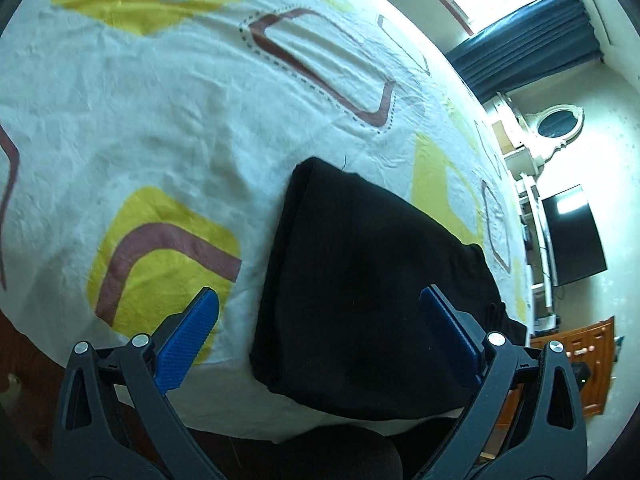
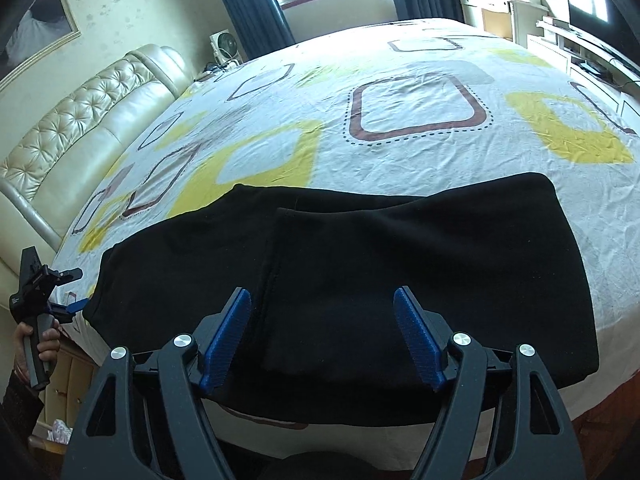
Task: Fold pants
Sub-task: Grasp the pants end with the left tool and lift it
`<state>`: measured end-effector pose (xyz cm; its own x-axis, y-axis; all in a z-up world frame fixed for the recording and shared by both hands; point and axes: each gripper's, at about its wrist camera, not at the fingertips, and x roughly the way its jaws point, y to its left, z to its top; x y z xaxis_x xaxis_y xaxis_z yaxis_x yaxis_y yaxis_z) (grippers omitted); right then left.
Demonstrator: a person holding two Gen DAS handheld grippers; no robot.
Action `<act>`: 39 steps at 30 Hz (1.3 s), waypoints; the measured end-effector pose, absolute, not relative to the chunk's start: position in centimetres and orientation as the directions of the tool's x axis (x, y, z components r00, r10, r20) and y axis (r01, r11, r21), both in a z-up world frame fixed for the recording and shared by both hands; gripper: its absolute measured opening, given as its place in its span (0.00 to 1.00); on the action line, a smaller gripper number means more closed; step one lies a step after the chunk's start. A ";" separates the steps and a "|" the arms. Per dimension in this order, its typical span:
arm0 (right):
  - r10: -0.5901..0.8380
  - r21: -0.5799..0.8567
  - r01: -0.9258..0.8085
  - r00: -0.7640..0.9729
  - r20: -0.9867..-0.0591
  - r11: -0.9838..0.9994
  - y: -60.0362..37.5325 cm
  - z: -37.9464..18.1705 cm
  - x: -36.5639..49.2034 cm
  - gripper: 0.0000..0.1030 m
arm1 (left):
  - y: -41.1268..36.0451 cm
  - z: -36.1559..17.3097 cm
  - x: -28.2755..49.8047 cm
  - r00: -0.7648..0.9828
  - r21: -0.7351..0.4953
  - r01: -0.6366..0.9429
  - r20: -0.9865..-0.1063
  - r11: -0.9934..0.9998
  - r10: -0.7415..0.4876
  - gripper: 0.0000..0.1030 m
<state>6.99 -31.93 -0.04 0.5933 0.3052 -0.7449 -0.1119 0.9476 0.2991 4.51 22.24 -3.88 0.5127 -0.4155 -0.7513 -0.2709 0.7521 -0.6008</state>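
Black pants [image 2: 400,264] lie folded flat near the front edge of the bed, one layer doubled over the right part. In the left wrist view the pants [image 1: 360,300] run away from the camera. My left gripper [image 1: 320,312] is open and empty, hovering at the pants' left end; it also shows at the far left of the right wrist view [image 2: 74,288]. My right gripper [image 2: 322,320] is open and empty, held above the near edge of the folded layer.
The bed sheet [image 2: 420,100] is white with yellow and brown squares. A padded headboard [image 2: 80,120] stands at the left. A dresser with a mirror and a TV [image 1: 572,236] line the far side. A wooden cabinet [image 1: 592,360] stands beyond the bed corner.
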 end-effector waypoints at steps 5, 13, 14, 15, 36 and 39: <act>0.330 0.326 -0.115 0.575 -0.749 0.939 -31.5 -0.5 6.7 0.71 | 21.3 -5.1 4.3 0.470 -0.607 -0.196 -0.747 0.770 -0.470 0.97; 0.375 0.394 -0.086 0.544 -0.751 0.915 -31.8 -1.4 6.8 0.71 | 19.9 -6.2 5.0 0.440 -0.703 -0.108 -0.668 0.703 -0.600 0.97; 0.380 0.403 -0.081 0.541 -0.750 0.912 -31.9 -1.5 6.8 0.71 | 20.2 -6.3 5.1 0.448 -0.722 -0.113 -0.651 0.683 -0.613 0.97; 0.382 0.407 -0.078 0.540 -0.750 0.910 -32.0 -1.6 6.8 0.71 | 20.6 -6.5 5.1 0.460 -0.751 -0.124 -0.623 0.649 -0.633 0.97; 0.360 0.455 0.027 0.571 -0.738 0.890 -34.5 -1.7 7.0 0.71 | 17.5 0.4 5.2 0.555 -0.684 -0.123 -0.648 0.719 -0.522 0.13; 0.347 0.472 0.060 0.598 -0.723 0.880 -35.5 -1.4 6.8 0.71 | 14.8 3.8 5.3 0.595 -0.635 -0.037 -0.634 0.772 -0.493 0.13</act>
<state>6.80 -35.47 -1.43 0.5979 0.3469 -0.7227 0.0602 0.8795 0.4720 5.35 14.81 3.80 0.5955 -0.4931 -0.6342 -0.0374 0.7716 -0.6350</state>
